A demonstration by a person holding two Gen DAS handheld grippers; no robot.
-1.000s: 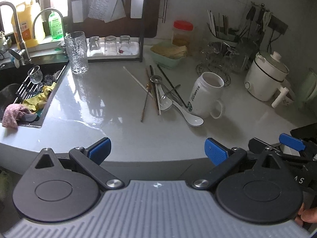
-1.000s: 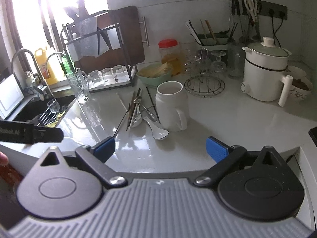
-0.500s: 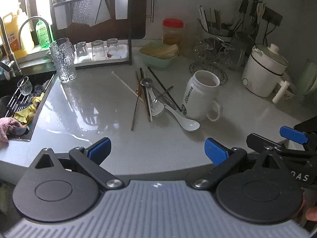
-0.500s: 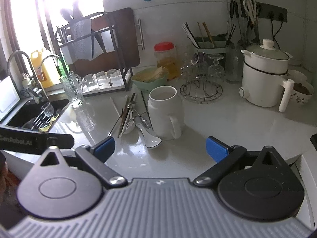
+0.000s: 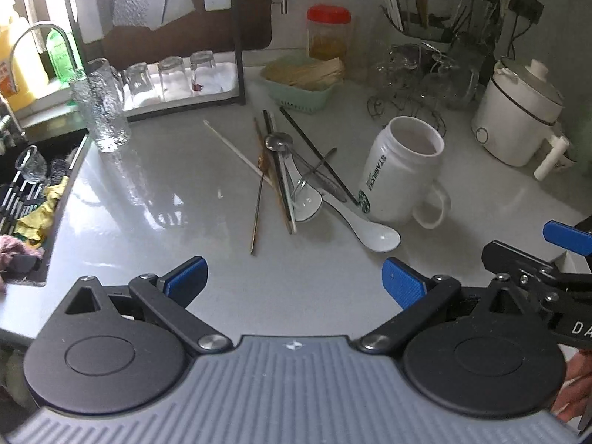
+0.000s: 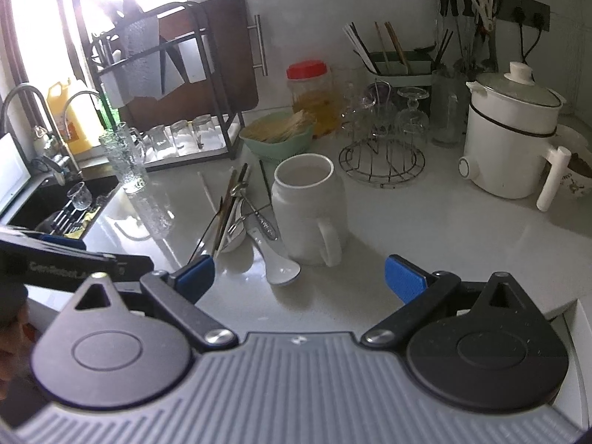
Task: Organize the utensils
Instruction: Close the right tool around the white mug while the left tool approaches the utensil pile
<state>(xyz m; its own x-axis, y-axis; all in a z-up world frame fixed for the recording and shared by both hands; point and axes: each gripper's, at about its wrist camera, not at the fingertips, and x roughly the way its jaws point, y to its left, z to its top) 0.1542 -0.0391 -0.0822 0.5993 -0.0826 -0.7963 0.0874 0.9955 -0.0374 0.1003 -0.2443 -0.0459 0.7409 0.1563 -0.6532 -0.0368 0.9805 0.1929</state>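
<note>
Hovering over the bench (image 5: 155, 192), both grippers empty, utensils untouched.

Left gripper (image 5: 294, 281) and right gripper (image 6: 299, 277): jaws spread wide, nothing between the pads. Utensil pile (image 5: 285, 170) lies loose mid-bench: chopsticks, a metal spoon, a small whisk, and a white ceramic spoon (image 5: 373, 235) nearest the grippers. White Starbucks mug (image 5: 403, 174) stands upright just beside the pile, touching or nearly touching the ceramic spoon's handle. Textured glass (image 5: 101, 107) stands near the sink edge.

Both views now closer to the utensil pile (image 5: 285, 181) and white mug (image 6: 309, 209); right gripper (image 5: 566, 244) sits nearer the left gripper (image 5: 292, 281) than before
</note>
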